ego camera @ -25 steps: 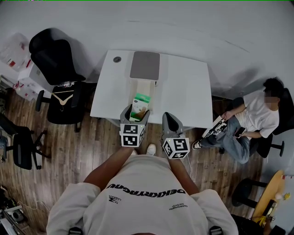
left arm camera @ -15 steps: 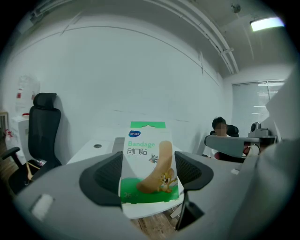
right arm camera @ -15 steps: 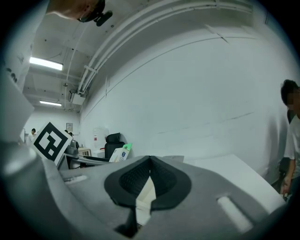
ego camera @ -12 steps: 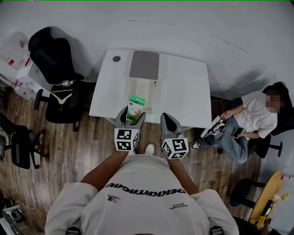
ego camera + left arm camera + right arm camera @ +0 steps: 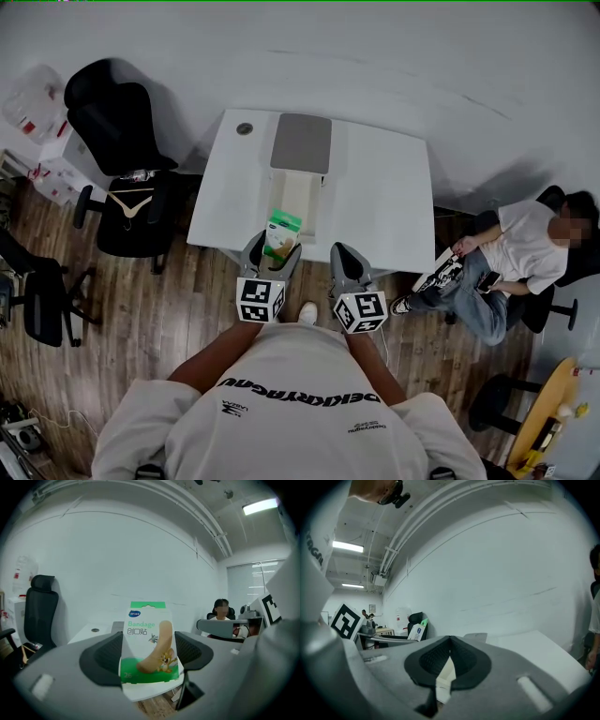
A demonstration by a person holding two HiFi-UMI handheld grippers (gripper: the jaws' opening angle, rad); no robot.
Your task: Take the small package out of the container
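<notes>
Package [image 5: 147,634]: a green-and-white bandage pack, upright between the pads of the left gripper [image 5: 149,654], whose fingers [image 5: 105,658] press on it from both sides. The print faces the left gripper view.

At the far left of the head view, boxes [image 5: 47,164] sit by the wall. Beside them is a black chair [image 5: 112,117], with a hanger [image 5: 127,199] on a second seat just before it. Another dark chair [image 5: 42,295] stands nearer the person, on the wood floor [image 5: 178,309].

The white table [image 5: 384,197] stands against the wall, with a round grommet [image 5: 245,128] near its far left corner. On it lies the container [image 5: 302,199], a long cream box set lengthwise away from the person. A grey lid [image 5: 302,142] lies flat at its far end. The inside looks pale, and what it holds cannot be made out.

The package [image 5: 281,232] is out of the container, raised just at its near left corner, over the table's near edge, in the left gripper [image 5: 273,248].

The right gripper [image 5: 343,253] hangs just beside it, at the table's near edge. In its own view the right gripper [image 5: 449,658] has its pads pressed together with nothing between them, and the package [image 5: 418,629] shows small at the left.

At the far right a person [image 5: 525,258] sits in a chair, well apart from the table.
</notes>
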